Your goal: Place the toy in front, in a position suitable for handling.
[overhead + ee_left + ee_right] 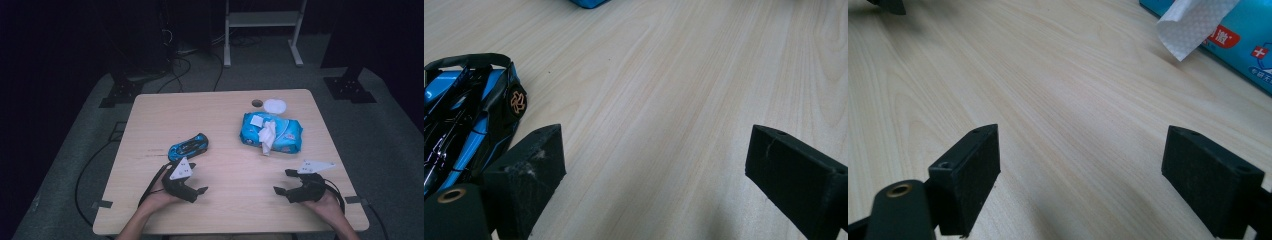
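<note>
A blue and black toy car [187,146] lies on the wooden table [150,210], left of the middle. Just in front of it my left gripper [196,177] rests low over the table, open and holding nothing. In the left gripper view the car [469,115] sits beside the left jaw, outside the open gap of the gripper [654,165]. At the front right, my right gripper [283,181] is open too, over bare wood [1080,175]. A blue wipes pack [271,132] lies behind it with a white wipe [267,137] sticking out; the pack [1243,40] and the wipe [1193,22] appear top right.
A white round lid [275,105] and a small dark hole [257,103] are near the table's far edge. Bare wood stretches between the two grippers. Cables trail off both front corners. A white frame [262,20] stands on the floor beyond the table.
</note>
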The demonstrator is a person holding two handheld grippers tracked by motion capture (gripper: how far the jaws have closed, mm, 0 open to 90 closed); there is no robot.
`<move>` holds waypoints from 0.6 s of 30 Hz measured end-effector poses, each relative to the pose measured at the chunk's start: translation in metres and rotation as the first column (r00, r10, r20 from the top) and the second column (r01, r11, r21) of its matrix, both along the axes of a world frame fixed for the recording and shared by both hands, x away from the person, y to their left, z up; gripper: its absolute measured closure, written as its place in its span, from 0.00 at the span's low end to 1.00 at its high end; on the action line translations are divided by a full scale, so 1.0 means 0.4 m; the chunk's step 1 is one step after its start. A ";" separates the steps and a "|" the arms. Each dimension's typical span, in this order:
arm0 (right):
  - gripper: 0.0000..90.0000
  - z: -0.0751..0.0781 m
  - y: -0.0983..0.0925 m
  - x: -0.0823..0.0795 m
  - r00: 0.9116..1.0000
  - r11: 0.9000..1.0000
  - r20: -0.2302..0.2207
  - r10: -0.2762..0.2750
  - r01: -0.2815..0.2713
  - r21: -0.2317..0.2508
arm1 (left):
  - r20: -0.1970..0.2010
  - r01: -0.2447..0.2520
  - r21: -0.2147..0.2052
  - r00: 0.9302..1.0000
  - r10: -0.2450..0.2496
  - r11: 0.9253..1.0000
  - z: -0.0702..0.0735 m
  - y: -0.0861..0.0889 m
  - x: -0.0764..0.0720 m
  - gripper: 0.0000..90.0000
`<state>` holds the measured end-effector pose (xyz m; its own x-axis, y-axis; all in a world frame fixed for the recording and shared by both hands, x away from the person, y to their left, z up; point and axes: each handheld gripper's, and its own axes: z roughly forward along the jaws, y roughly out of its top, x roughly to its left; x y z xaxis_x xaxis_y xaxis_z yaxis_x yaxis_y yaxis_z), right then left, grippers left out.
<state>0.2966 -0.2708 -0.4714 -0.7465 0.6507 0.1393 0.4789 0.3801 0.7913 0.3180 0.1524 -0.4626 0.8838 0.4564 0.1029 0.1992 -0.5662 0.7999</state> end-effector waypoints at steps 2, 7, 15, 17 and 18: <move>0.17 0.000 -0.002 0.001 1.000 1.000 -0.005 -0.007 0.007 0.003 | -0.003 -0.004 0.001 1.000 0.004 1.000 0.000 0.001 0.001 0.09; 0.17 -0.002 -0.004 0.002 1.000 1.000 -0.006 -0.006 0.006 0.005 | 0.001 -0.007 0.016 1.000 0.007 1.000 0.001 0.003 0.001 0.09; 0.17 0.016 0.012 -0.007 1.000 0.999 0.012 -0.006 0.006 0.035 | 0.007 -0.011 0.014 1.000 0.011 1.000 0.006 0.005 -0.002 0.09; 0.16 0.028 0.025 -0.004 1.000 0.999 0.012 0.022 -0.022 0.047 | 0.008 -0.012 0.022 1.000 0.012 1.000 0.007 0.007 -0.004 0.09; 0.15 0.031 0.031 -0.002 1.000 0.999 0.021 0.024 -0.025 0.048 | 0.006 -0.013 0.014 1.000 0.012 1.000 0.008 0.008 -0.004 0.09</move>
<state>0.2956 -0.2584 -0.4589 -0.7649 0.6253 0.1549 0.4539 0.3525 0.8183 0.3162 0.1558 -0.4596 0.8774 0.4658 0.1145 0.2019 -0.5751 0.7927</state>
